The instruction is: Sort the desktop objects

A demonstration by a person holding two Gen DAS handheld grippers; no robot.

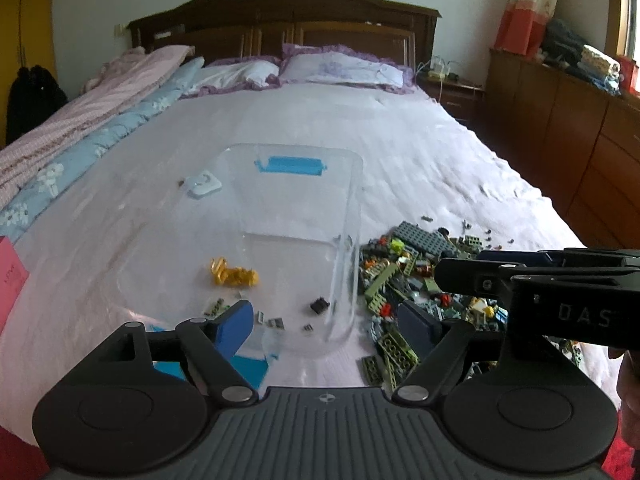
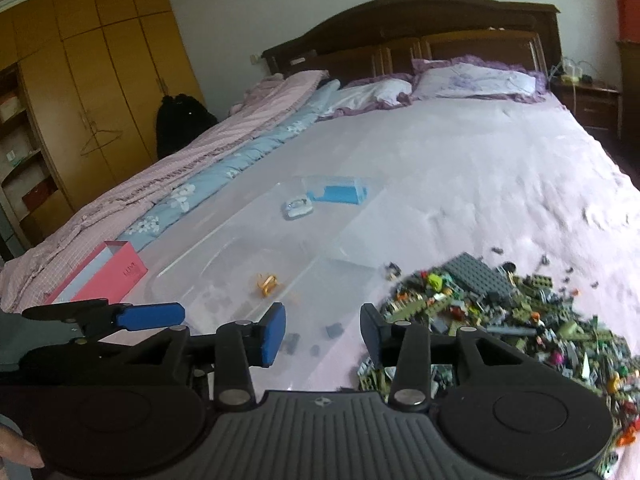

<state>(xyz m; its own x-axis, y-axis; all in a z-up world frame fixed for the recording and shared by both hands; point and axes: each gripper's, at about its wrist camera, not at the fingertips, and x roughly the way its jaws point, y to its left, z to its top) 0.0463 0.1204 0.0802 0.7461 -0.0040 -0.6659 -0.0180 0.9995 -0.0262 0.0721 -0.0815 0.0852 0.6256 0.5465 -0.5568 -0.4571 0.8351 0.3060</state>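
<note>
A clear plastic bin [image 1: 352, 184] lies on the bed; it also shows in the right wrist view [image 2: 240, 236]. Inside it lie yellow pieces [image 1: 232, 274], a black piece [image 1: 319, 305] and small grey bricks [image 1: 274, 321]. A pile of green and grey toy bricks [image 1: 404, 276] lies right of the bin, also in the right wrist view [image 2: 500, 304]. My left gripper [image 1: 326, 320] is open and empty above the bin's near end. My right gripper [image 2: 323, 334] is open and empty at the bin's right edge, beside the pile; it shows in the left view [image 1: 540, 276].
A pink box [image 2: 108, 272] lies left of the bin. A small white object [image 1: 204, 185] lies beside the bin's far left. Folded quilts [image 1: 80, 120] run along the bed's left side, pillows [image 1: 340, 68] at the head. Wooden cabinets [image 1: 568, 120] stand right.
</note>
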